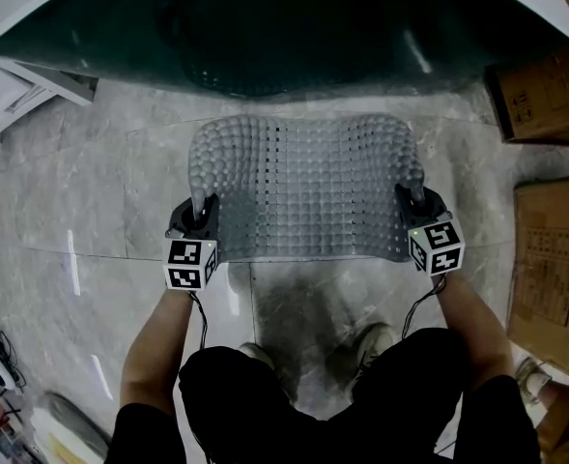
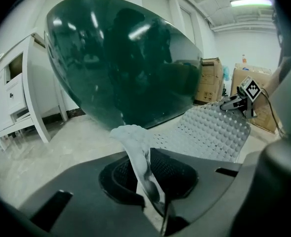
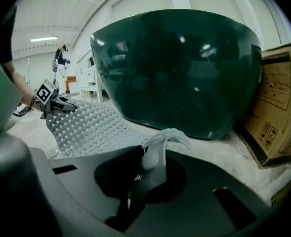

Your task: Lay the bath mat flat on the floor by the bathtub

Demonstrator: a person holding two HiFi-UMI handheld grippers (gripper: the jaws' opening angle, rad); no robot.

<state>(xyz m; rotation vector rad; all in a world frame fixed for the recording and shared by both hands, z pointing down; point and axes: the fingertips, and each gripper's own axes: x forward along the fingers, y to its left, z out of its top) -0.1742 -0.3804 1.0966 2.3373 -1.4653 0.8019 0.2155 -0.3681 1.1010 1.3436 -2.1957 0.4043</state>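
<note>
The mat [image 1: 303, 187] stretches over the floor [image 1: 100, 201] between the two claws and ahead of them. Its near left corner stands between the jaws of the left claw [image 1: 205, 213], and its near right corner between those of the right claw [image 1: 414, 201]. Straight ahead of both claws, just past the mat's far edge, stands the bathtub [image 1: 284, 37]. To the right of the right claw lie two cardboard boxes [image 1: 545, 90], one ahead of it and one beside it. Ahead and to the left of the left claw stands a cabinet [image 1: 14, 90].

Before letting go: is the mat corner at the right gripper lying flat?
No, the right gripper pinches the bath mat corner curled upward.
</note>
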